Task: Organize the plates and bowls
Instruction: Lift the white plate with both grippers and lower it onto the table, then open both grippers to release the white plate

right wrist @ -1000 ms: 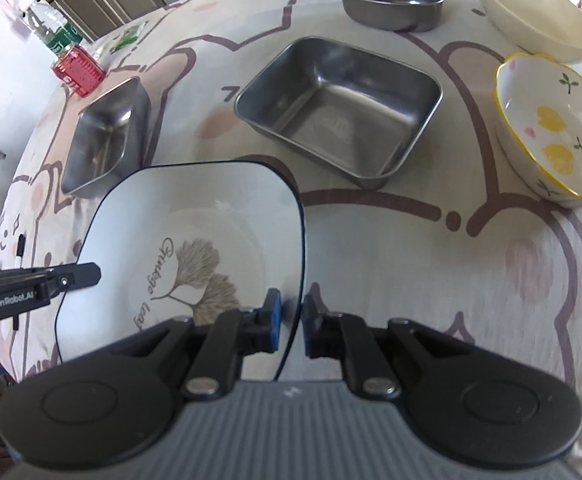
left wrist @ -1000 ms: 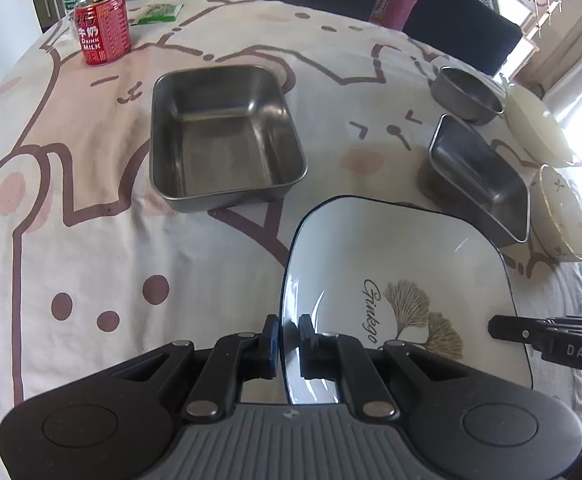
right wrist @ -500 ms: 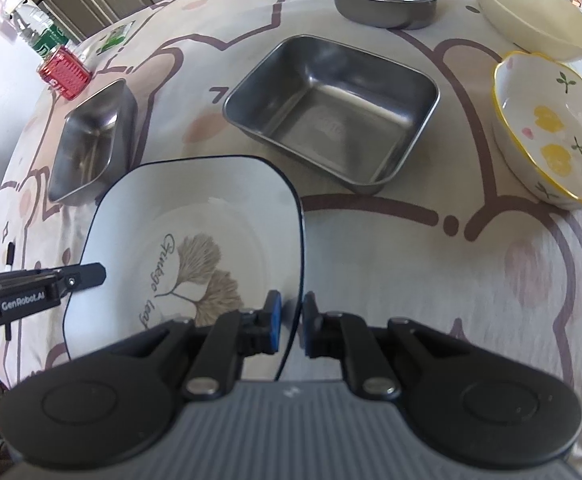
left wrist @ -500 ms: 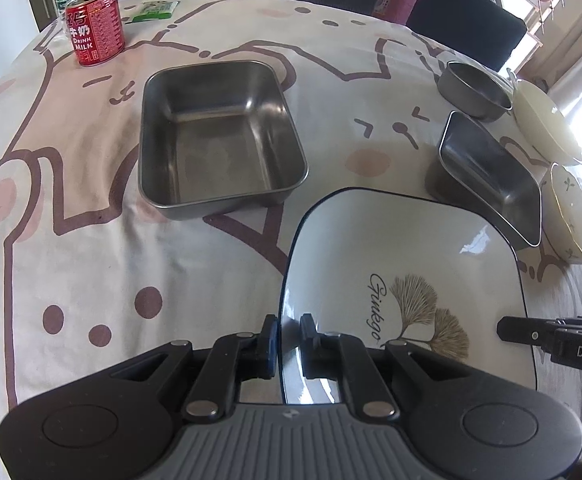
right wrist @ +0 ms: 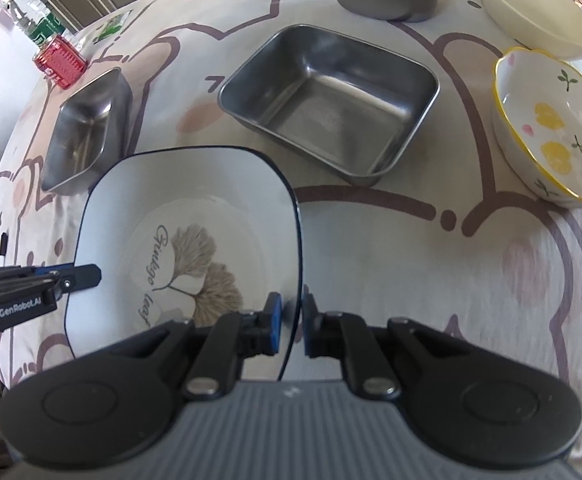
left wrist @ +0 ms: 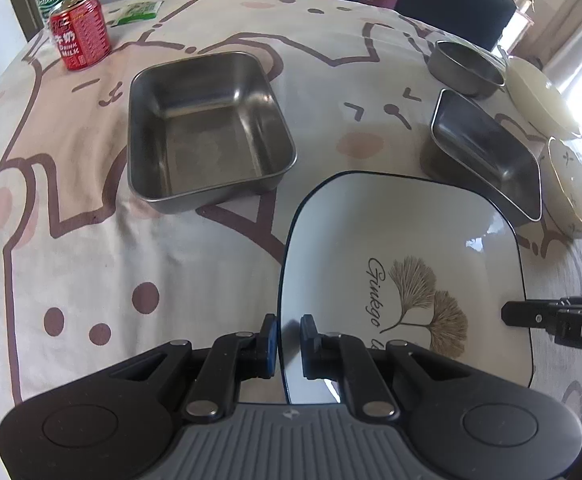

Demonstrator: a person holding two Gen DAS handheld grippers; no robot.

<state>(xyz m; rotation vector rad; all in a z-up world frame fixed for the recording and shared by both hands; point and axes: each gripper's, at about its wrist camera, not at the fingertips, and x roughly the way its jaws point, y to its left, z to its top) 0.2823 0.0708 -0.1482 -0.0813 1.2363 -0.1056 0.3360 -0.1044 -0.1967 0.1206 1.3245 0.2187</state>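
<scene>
Both my grippers clamp the plate (left wrist: 403, 256) by opposite edges: my left gripper (left wrist: 289, 338) pinches its left rim at the bottom centre of the left view, and my right gripper (right wrist: 291, 322) pinches its right rim at the bottom centre of the right view. The plate (white, dark-edged, with a leaf print) fills the lower middle of each frame; whether it rests on the tablecloth (left wrist: 71, 240) or hangs just above it, I cannot tell. In the left view a steel tray (left wrist: 207, 128) sits upper centre, a can (left wrist: 81, 32) upper left. In the right view a second tray (right wrist: 331, 100) lies upper centre, a flowered bowl (right wrist: 551, 128) at right.
</scene>
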